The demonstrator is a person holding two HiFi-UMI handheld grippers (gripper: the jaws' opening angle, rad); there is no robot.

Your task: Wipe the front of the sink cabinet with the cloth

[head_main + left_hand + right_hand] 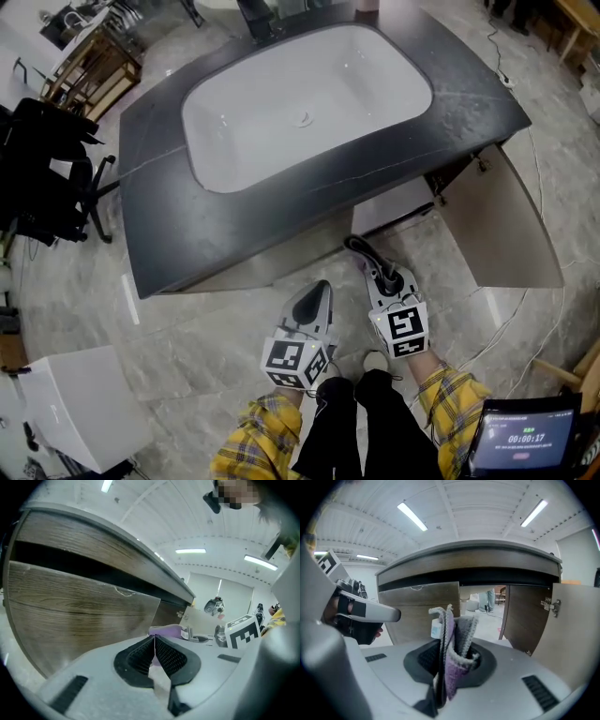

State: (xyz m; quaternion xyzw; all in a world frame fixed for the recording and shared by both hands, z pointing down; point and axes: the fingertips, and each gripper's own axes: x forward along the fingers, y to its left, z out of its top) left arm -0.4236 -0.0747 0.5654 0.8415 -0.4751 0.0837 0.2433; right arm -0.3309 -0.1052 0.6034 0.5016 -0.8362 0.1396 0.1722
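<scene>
In the head view, the sink cabinet point(244, 267) is seen from above, with a white basin point(309, 103) sunk into its dark top. Nothing is seen lying in the basin. The cabinet's right-hand door point(502, 225) is swung wide open. The left gripper point(319, 291) and right gripper point(361, 251) are held low, near the cabinet front but apart from it.

In the left gripper view, the ribbed fingers point(140, 656) are pressed together with nothing between them. The wood-grain closed door point(70, 611) fills the left of the view.

In the right gripper view, the fingers are clamped on the cloth point(452, 639), a folded purple-and-grey piece with a small label point(436, 630). It stands up out of the grip and is not yet touching the cabinet. Behind it the compartment point(483, 602) left uncovered by the open door is looked straight into. Nothing is seen stored there, and the room's floor shows through.

The cloth appears to be gripped only along its lower fold. It is judged that it could be dragged out or bunched up once it is pressed along the panel. The open door could be pushed further on its hinge point(548, 604) under wiping pressure, and the cloth's loose edge could be snagged there.
</scene>
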